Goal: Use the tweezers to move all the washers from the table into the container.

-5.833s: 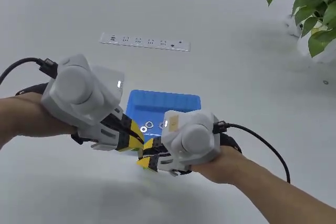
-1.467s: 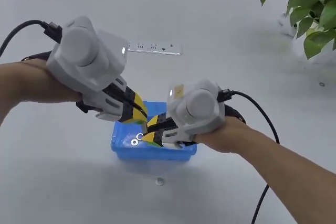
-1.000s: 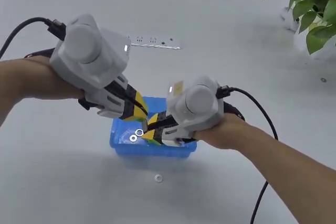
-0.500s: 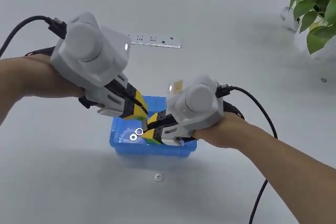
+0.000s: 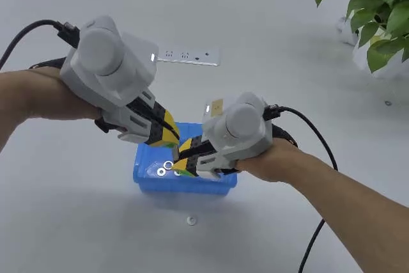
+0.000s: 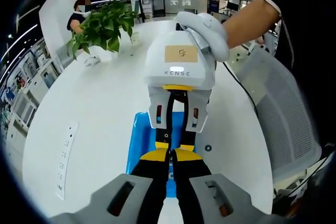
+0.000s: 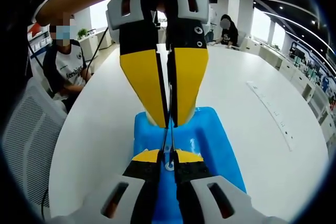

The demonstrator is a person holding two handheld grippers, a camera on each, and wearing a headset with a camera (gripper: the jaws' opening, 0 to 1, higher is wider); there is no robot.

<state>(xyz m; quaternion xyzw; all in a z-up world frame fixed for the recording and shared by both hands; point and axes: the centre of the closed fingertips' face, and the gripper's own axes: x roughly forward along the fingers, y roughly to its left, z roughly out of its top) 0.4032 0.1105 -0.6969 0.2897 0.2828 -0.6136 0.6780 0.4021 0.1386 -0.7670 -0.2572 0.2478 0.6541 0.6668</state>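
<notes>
In the head view, the left gripper point(image 5: 171, 137), a pale grey device with yellow-and-black jaws, slants down from the left over a shallow blue plastic container point(image 5: 185, 185) on the white surface point(image 5: 287, 62). The right gripper point(image 5: 181, 165), of the same make, reaches in from the right, and its jaws meet the other pair above the container. Two small silver metal washers point(image 5: 167, 165) lie inside the container, just beside the jaw tips. A third washer point(image 5: 190, 220) lies on the surface just near of the container's near wall. A white power strip point(image 5: 188, 56) lies farther off, and a leafy green plant point(image 5: 377, 4) stands at the far right.

In the left gripper view, the left gripper point(image 6: 170, 156) has its jaws drawn almost together, with a thin slit between them. The right gripper point(image 6: 173, 144) faces it tip to tip over the container point(image 6: 137, 140). The loose washer point(image 6: 208, 148) lies on the surface beside the container.

In the right gripper view, thin metal tweezers point(image 7: 168, 137) run from between the nearly closed jaws of the left gripper point(image 7: 168, 123) down into the jaws of the right gripper point(image 7: 168, 157). The right jaws stand narrow around the near end of the tweezers; I cannot tell whether they press on it. The container point(image 7: 215, 140) lies directly beneath.
</notes>
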